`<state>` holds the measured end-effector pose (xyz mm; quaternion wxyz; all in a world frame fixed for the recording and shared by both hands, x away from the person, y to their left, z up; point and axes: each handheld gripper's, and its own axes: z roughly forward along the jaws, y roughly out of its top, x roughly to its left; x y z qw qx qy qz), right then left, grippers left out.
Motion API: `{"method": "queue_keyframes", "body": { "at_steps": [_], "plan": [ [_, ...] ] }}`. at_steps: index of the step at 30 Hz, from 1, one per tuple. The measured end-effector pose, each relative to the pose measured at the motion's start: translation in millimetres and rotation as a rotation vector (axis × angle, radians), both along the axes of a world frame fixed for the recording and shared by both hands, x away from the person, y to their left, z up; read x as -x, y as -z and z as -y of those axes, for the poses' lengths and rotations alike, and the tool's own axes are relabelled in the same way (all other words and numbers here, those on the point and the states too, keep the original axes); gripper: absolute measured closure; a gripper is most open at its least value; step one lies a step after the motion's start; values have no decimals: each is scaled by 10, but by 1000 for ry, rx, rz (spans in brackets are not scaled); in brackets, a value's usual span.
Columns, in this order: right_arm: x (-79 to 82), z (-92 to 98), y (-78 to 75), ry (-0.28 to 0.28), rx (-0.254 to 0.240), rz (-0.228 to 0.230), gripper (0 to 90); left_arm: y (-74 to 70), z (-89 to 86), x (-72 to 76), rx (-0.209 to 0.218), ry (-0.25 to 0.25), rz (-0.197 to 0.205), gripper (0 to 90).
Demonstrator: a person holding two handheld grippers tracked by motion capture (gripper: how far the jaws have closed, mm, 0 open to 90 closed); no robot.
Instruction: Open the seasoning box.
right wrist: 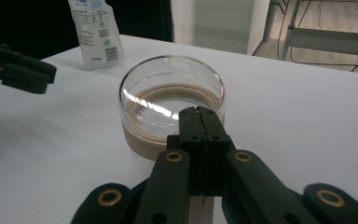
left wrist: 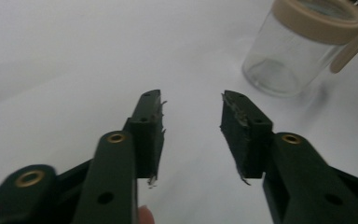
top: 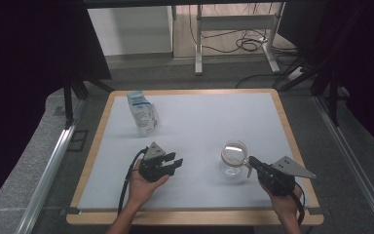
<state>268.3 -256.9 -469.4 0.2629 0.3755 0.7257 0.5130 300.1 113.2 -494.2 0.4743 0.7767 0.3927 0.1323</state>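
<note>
glass jar (top: 233, 163) upright, tan collar, contents unclear; pouch (top: 142, 113) well apart

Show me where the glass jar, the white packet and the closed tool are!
glass jar (top: 233, 167), high view, clear wall under the tan rim.
white packet (top: 142, 115), high view, middle of its printed front.
right tool (right wrist: 199, 122), right gripper view, tips pressed together.

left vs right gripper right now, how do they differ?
The left gripper has its jaws apart with nothing between them; the right gripper is shut. The left hangs over bare table, apart from the glass jar; the right sits at the jar's rim. Both have black jaws.
</note>
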Motion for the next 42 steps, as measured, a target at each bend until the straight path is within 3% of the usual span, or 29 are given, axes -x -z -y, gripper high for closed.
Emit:
{"method": "queue_keyframes", "body": {
  "at_steps": [7, 8, 10, 13, 19, 32, 37, 42],
  "plan": [
    [2, 1, 22, -4, -11, 7, 900, -124, 391, -142, 19, 84, 2, 803],
    [2, 1, 22, -4, -11, 7, 900, -124, 391, -142, 19, 84, 2, 814],
    [3, 0, 26, -3, -12, 11, 900, -168, 595, -213, 17, 117, 4, 836],
    [2, 3, 28, -4, -14, 11, 900, -191, 741, -275, 5, 137, 4, 860],
    [7, 8, 36, -4, -17, 15, 900, -218, 972, -352, -13, 171, -2, 878],
    [9, 30, 47, 0, -25, 16, 900, -316, 1074, -348, -18, 188, 21, 896],
    [6, 46, 54, 4, -28, 17, 900, -342, 1076, -361, 13, 196, 16, 898],
    [16, 56, 57, 9, -34, 14, 900, -364, 1099, -353, 15, 201, 25, 899]
  ]
}}
